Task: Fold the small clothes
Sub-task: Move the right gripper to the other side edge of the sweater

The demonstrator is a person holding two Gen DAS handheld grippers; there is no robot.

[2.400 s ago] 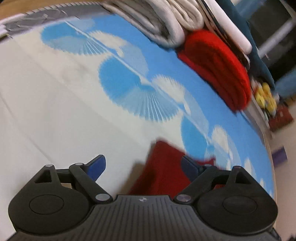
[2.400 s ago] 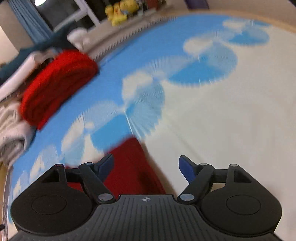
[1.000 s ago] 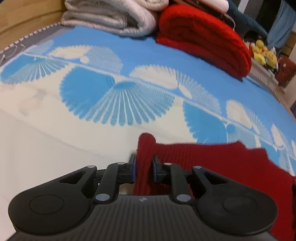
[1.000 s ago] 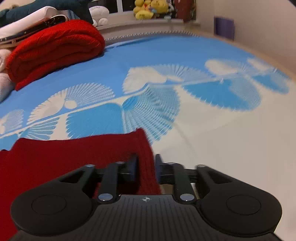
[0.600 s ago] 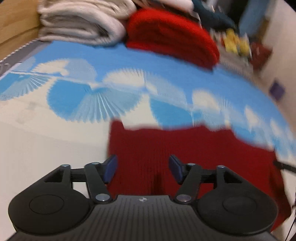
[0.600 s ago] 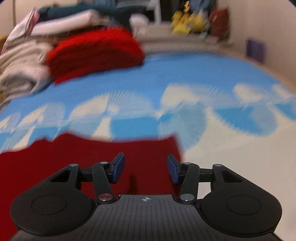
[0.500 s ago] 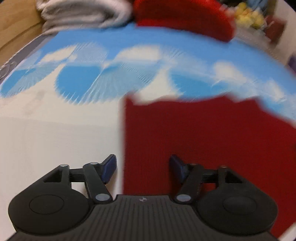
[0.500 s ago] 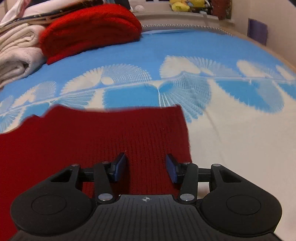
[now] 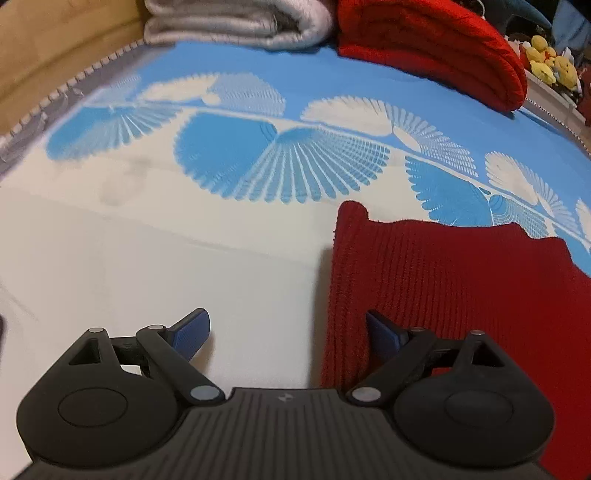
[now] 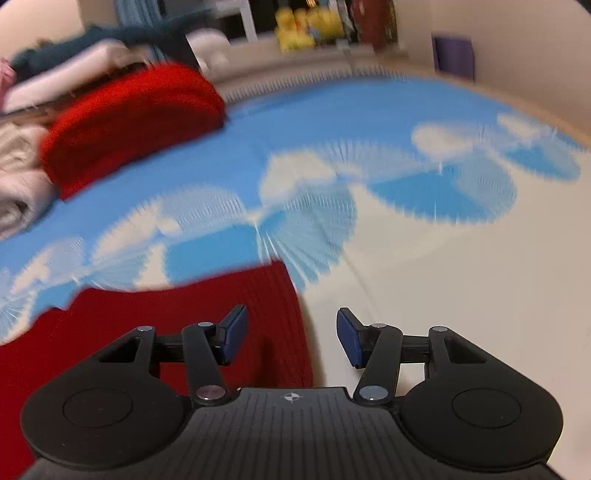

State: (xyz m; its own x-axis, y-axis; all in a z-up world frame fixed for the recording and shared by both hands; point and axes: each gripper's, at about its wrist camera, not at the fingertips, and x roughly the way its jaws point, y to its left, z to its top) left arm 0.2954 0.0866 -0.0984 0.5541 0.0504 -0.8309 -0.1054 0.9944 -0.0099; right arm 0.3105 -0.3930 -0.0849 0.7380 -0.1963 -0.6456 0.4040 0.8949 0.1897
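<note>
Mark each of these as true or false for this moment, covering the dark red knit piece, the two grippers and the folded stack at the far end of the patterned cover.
1. The dark red knit garment lies flat on the blue and white cover. True.
2. The left gripper is clamped on the garment's edge. False: its jaws stand wide apart, pressing nothing, having just been opening.
3. The right gripper holds a white towel. False: it is open and holds nothing; the garment's edge lies under it.
4. A folded bright red blanket sits beside a folded grey one at the far end. True.
5. Yellow plush toys lie on the garment. False: they sit far off, beyond the cover.
</note>
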